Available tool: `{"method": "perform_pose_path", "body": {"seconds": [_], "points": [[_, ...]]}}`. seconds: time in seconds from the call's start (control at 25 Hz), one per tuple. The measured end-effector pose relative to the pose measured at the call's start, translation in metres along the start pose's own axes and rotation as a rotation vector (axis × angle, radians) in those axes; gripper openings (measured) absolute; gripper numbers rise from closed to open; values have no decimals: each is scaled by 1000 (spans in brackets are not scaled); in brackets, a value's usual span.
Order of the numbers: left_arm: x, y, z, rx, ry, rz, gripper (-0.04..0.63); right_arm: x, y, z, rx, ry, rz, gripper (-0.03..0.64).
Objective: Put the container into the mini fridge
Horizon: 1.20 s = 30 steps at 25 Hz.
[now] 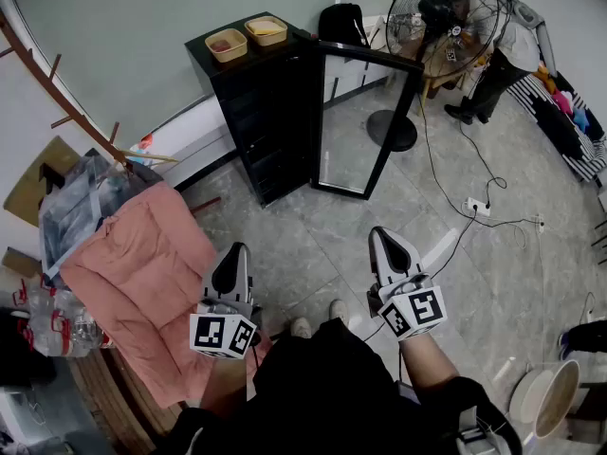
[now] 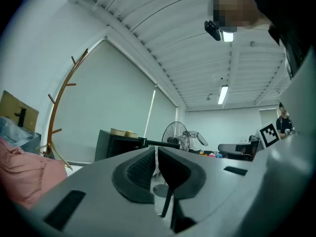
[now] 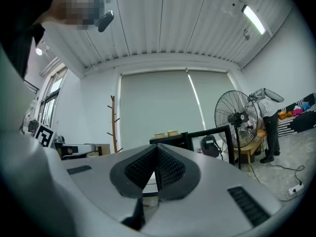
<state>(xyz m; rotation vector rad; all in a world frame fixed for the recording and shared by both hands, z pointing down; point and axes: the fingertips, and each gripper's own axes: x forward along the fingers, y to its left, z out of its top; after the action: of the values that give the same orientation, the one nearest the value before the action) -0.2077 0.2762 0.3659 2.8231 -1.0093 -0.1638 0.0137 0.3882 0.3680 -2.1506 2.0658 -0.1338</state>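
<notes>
The left gripper (image 1: 234, 252) is shut tight and holds nothing. The left gripper view shows its two dark pads pressed together with only air in front of them. The right gripper (image 1: 382, 237) is the same: closed all the way and empty. Both are held low in front of the person, well apart from the black mini fridge (image 1: 261, 112).

Two containers sit side by side on top of the fridge, the left container (image 1: 227, 45) with something reddish inside and the right container (image 1: 266, 30) with something yellow. I cannot tell which one is meant. The fridge door (image 1: 360, 121) already stands wide open, so nobody has to pull it.

I think the step now is to walk over and reach for a container. To do it well, step close first, because the fridge is too far to reach from here. Mind the cable (image 1: 474, 207) on the floor on the right. Open one claw wide before it gets to the tub, not after, or the shut tips may knock it. Come in from the side and pinch the rim or wall firmly. Keep the tub flat so nothing spills. Lift it straight up, clear of the other tub. Then bring it down and around the open door and slide it in slowly. The inside of the fridge is dark here, so look for a free shelf first
</notes>
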Motion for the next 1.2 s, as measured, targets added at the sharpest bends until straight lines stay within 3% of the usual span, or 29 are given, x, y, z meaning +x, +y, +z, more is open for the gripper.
{"method": "perform_pose_path", "body": {"seconds": [0.72, 0.76, 0.84, 0.88, 0.92, 0.96, 1.2], "points": [[24, -17, 3, -25, -15, 7, 37, 13, -23, 11, 25, -12, 50, 32], [27, -18, 2, -31, -11, 8, 57, 14, -26, 12, 27, -22, 49, 34], [35, -21, -2, -39, 4, 16, 190, 18, -32, 16, 32, -47, 54, 36], [39, -21, -4, -38, 9, 25, 252, 20, -34, 17, 40, -57, 59, 68], [43, -22, -4, -33, 10, 35, 283, 23, -37, 18, 49, -63, 65, 179], [46, -22, -4, -28, 7, 46, 301, 25, -39, 19, 58, -65, 69, 252], [67, -25, 3, -34, -21, 95, 319, 38, -59, 22, 62, -60, 87, 278]]}}
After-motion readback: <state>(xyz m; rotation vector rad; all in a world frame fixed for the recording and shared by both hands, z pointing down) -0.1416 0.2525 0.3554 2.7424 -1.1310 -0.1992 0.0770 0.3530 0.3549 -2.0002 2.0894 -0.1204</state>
